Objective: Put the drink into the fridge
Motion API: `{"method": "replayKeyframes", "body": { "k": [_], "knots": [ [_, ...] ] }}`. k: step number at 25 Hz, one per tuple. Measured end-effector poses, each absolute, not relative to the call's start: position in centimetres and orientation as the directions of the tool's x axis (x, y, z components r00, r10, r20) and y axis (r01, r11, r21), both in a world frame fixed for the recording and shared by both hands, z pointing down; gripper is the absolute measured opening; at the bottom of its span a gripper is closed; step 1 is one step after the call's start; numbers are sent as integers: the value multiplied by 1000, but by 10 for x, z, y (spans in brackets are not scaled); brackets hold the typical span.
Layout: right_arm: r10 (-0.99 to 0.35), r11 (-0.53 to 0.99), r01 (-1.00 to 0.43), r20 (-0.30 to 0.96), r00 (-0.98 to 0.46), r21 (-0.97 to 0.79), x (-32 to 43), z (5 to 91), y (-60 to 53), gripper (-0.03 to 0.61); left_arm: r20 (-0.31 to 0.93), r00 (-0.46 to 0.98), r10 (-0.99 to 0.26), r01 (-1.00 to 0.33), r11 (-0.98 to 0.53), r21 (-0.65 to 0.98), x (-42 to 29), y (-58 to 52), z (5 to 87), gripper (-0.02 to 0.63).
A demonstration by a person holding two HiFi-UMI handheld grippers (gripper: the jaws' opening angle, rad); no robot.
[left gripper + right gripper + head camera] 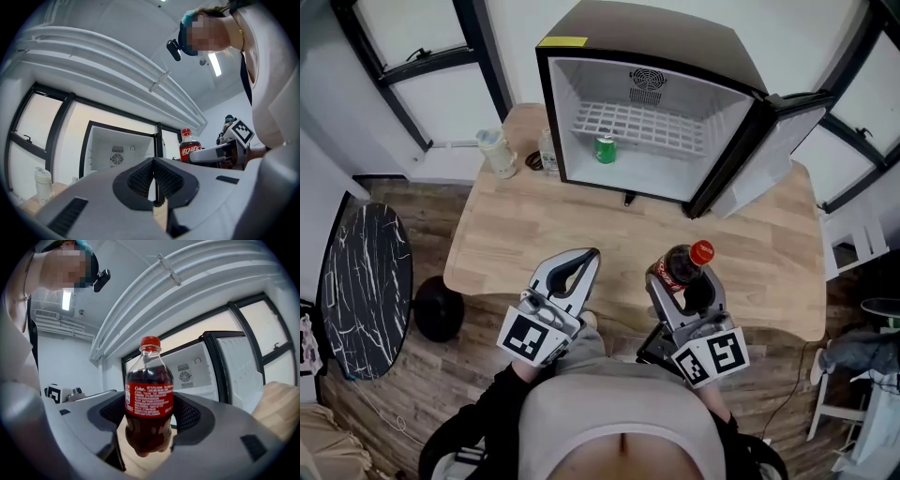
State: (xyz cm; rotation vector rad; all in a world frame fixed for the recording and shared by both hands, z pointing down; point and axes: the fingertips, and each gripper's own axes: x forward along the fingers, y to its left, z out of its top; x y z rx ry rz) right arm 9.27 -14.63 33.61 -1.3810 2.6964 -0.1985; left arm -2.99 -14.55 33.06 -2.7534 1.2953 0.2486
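Two grippers hover over the wooden table's (pixel 534 225) six o'clock edge. The right gripper (pixel 682 283) pinches a red-capped cola bottle (pixel 673 270) upright by its body. The left gripper (pixel 585 256), at its nine o'clock, has its jaws pressed together on nothing. At twelve o'clock stands the open mini fridge (pixel 675 37), with a green can (pixel 606 149) inside.

**Staged indoor test room, most likely in an office or lab building.**
A mini fridge (pixel 647 103) is standing open at 12 o'clock on a small freestanding wooden table (pixel 534 234). Dark-framed windows (pixel 427 58) are running behind it from 10 to 2 o'clock. A round marble-patterned side table (pixel 366 281) is sitting at 9 o'clock on plank flooring (pixel 403 394). Exposed white ceiling pipes (pixel 93 51) and a strip light (pixel 215 64) are showing overhead.
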Motion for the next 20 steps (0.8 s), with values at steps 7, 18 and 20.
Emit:
{"method": "replayKeyframes", "body": {
  "k": [7,18,20],
  "knots": [
    [-839,540,-825,-35,-543,-166,88,332,-201,324,-191,661,-725,-742,-670,-27,-36,-204,325,5],
    [-869,494,-853,-50,-493,-168,77,331,-259,322,-144,727,-671,-681,-732,-21,-40,-263,333,5],
    [-867,495,-850,-45,-496,-179,76,331,-263,324,-156,724,-672,-682,-731,-20,-40,-269,333,5]
  ]
}}
